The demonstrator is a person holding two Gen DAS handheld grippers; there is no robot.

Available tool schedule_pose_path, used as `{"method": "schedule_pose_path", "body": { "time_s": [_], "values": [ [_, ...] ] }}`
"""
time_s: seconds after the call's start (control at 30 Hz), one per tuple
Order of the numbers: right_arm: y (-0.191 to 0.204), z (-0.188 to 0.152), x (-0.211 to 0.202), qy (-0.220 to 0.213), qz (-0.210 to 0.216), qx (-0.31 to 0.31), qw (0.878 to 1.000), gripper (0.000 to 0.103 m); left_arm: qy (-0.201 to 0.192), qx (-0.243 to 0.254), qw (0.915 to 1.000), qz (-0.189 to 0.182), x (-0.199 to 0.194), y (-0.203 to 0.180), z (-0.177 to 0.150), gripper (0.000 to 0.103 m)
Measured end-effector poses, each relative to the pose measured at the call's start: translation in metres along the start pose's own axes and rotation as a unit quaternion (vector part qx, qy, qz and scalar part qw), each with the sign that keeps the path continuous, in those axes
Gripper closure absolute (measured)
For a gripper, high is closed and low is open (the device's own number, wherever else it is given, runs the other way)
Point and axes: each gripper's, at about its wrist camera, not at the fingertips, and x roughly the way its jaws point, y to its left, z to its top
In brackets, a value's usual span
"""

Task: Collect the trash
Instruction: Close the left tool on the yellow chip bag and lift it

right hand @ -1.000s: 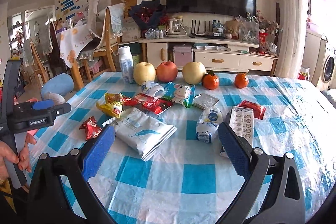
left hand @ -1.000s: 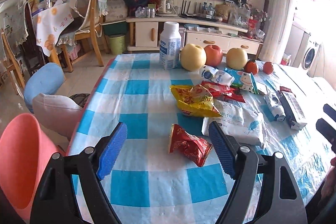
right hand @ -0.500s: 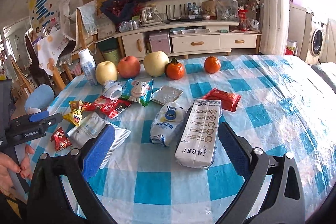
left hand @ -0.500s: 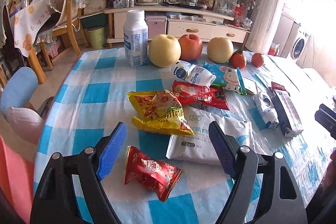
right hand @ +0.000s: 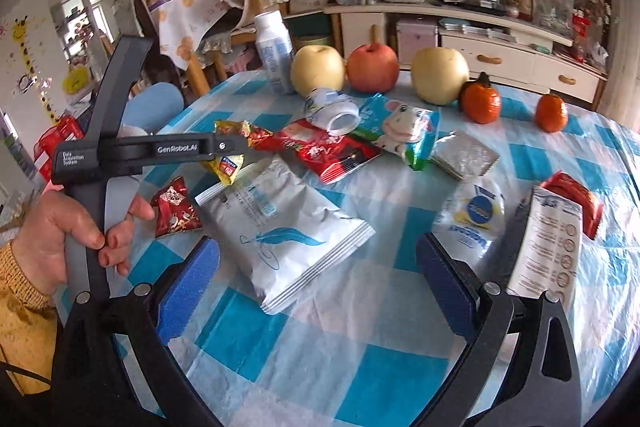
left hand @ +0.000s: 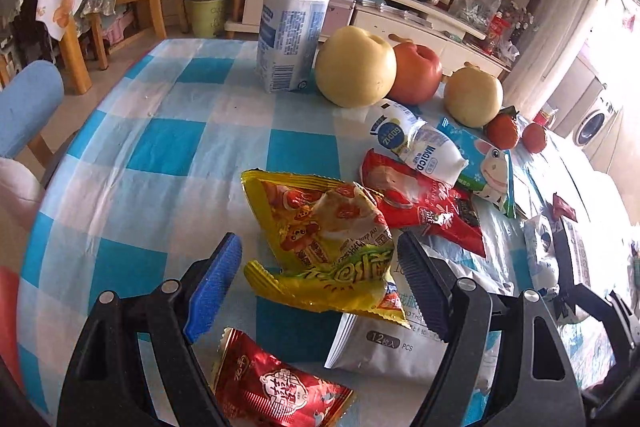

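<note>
table [right hand: 360, 367]: round top under a blue-and-white checked cloth, littered with wrappers and fruit.
white pouch [right hand: 280, 227]: largest packet, flat, feather print, lying between the two grippers' reach; one corner sits under the yellow wrapper.
bottle [left hand: 292, 23]: white, upright at the far edge, just beside a yellow apple [left hand: 354, 67].
left gripper [left hand: 320, 275]: jaws spread wide and empty, blue pads flanking the yellow wrapper without touching it; a hand [right hand: 76, 231] grips its handle.
right gripper [right hand: 318, 281]: jaws also wide apart, nothing between the pads, hanging over the near end of the white pouch.
yellow wrapper [left hand: 328, 243]: crumpled snack bag, opened, resting partly on the white pouch and touching a long red wrapper [left hand: 424, 203] behind it.
small red wrapper [left hand: 276, 387]: foil packet nearest the left gripper, lying on the cloth below its left finger.
</note>
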Motion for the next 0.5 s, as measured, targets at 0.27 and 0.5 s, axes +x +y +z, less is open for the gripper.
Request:
{"method": "schedule_pose_path", "body": {
  "time_s": [0.27, 0.5],
  "values": [
    [0.011, 0.012, 0.038, 0.033, 0.034, -0.053, 0.997, 0.004, 0.027, -0.002, 0.9996, 0.007, 0.019, -0.007, -0.001, 0.038],
    [0.008, 0.022, 0.064, 0.051, 0.047, -0.074, 0.995, 0.004, 0.024, 0.01, 0.9996, 0.01, 0.015, -0.008, -0.004, 0.048]
  ]
}}
